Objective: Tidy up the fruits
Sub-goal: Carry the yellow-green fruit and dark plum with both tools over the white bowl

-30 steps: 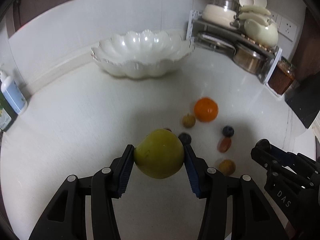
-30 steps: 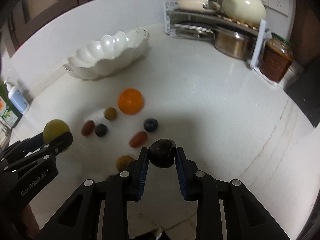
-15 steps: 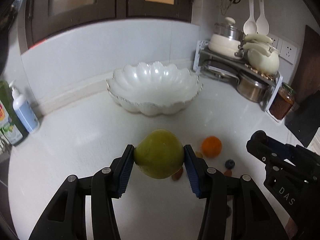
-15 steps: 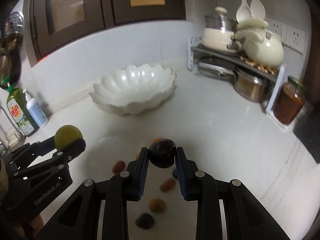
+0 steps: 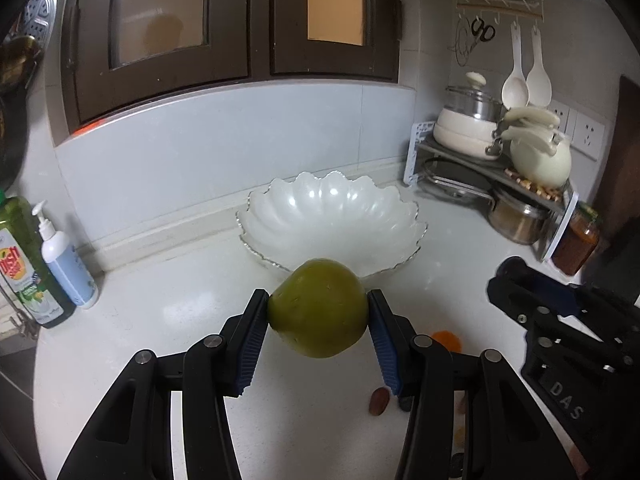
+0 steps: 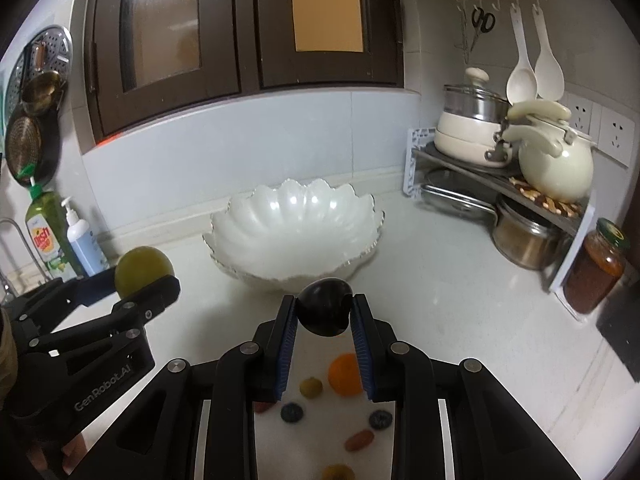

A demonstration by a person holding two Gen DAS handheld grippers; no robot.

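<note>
My left gripper [image 5: 318, 316] is shut on a green pear [image 5: 318, 314] and holds it above the counter, short of the white scalloped bowl [image 5: 332, 216]. My right gripper [image 6: 325, 314] is shut on a dark plum [image 6: 325, 311], also raised in front of the bowl [image 6: 294, 232]. The pear also shows at the left of the right wrist view [image 6: 142, 270]. An orange [image 6: 346, 374], two blueberries [image 6: 291, 413] and several other small fruits lie on the counter below the right gripper.
A pot rack with a cream pot [image 6: 472, 136] and kettle [image 6: 556, 168] stands at the back right, with a steel pot [image 6: 524, 236] and a jar [image 6: 592, 268] beside it. Soap bottles [image 5: 64, 264] stand at the left by the wall.
Both grippers have risen from the counter with their fruits and tilted up toward the bowl. The loose fruits have dropped to the bottom of both views.
</note>
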